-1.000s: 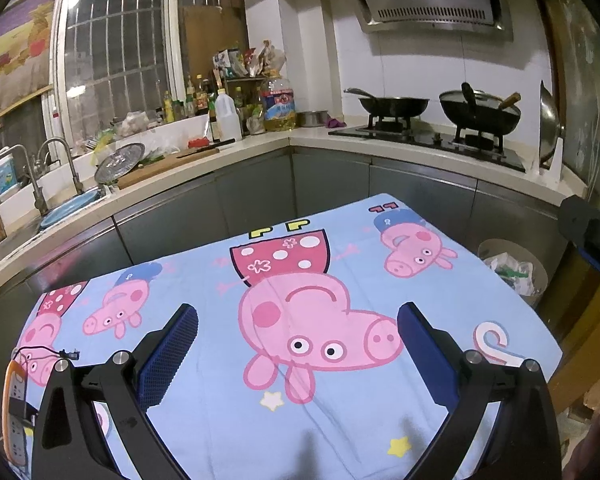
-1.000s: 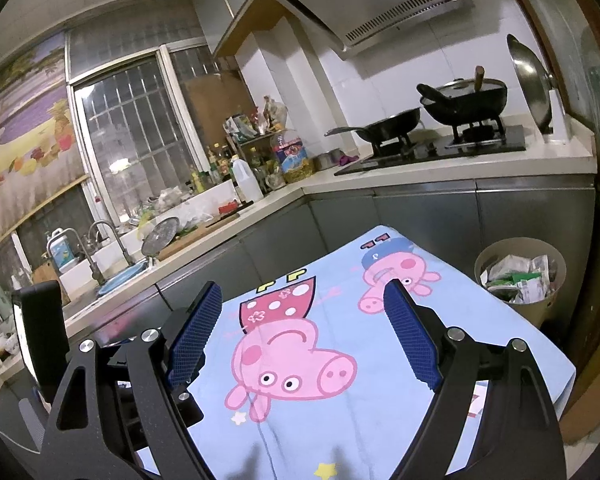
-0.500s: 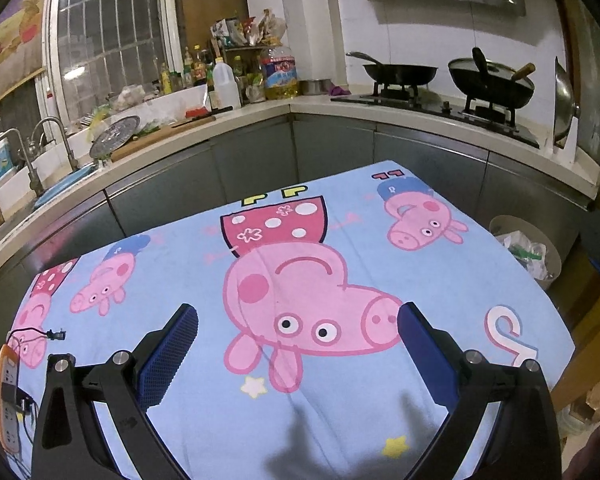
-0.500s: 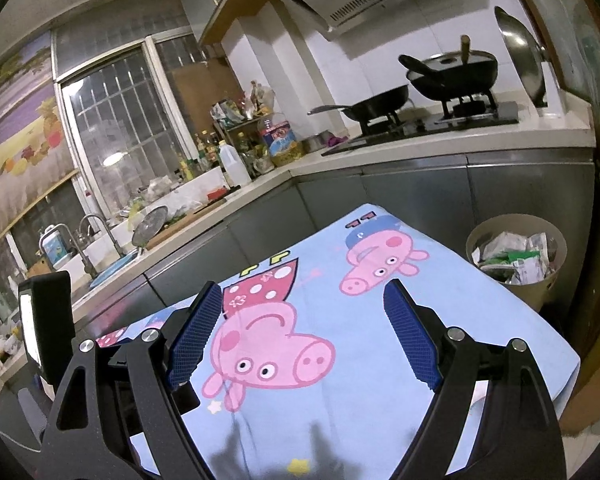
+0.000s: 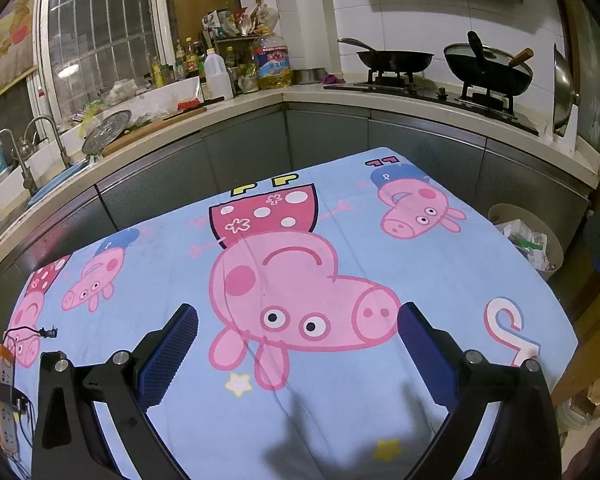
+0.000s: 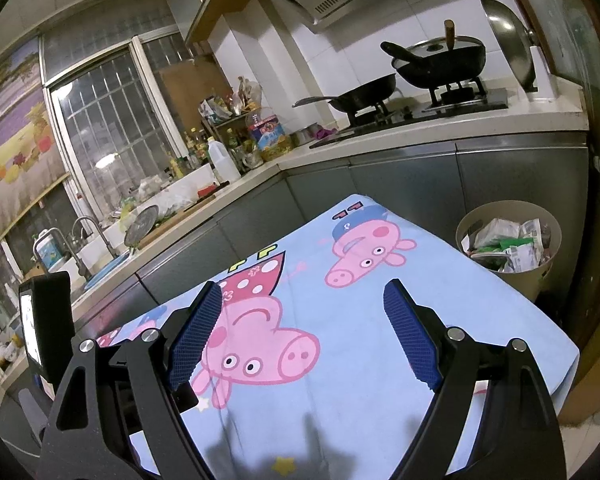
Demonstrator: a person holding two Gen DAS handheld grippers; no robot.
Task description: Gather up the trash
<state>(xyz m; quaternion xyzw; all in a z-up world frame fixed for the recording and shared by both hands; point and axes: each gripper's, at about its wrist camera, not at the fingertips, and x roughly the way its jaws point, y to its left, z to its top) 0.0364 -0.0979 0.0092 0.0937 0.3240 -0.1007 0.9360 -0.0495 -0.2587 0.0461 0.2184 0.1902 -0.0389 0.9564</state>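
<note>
A beige waste bin [image 6: 510,246] stuffed with white and green wrappers stands on the floor off the table's far right corner; the left wrist view shows the same waste bin [image 5: 530,238] at its right edge. A light blue cartoon-pig cloth [image 5: 300,280] covers the table. My left gripper [image 5: 298,316] hangs above the cloth's near half, open, nothing between its blue pads. My right gripper [image 6: 302,294] is open too and empty, over the cloth [image 6: 360,320]. I see no loose trash on the cloth.
An orange power strip [image 5: 4,396] with a cable lies at the table's left edge. Behind the table runs an L-shaped counter [image 5: 240,104] with sink taps [image 5: 40,136], bottles and a stove with two black pans [image 5: 488,68]. A black device with a lit screen [image 6: 40,320] shows at the right view's left.
Both grippers have sunk and tipped downward, so more of the cloth fills each view. Their jaws kept the same width.
</note>
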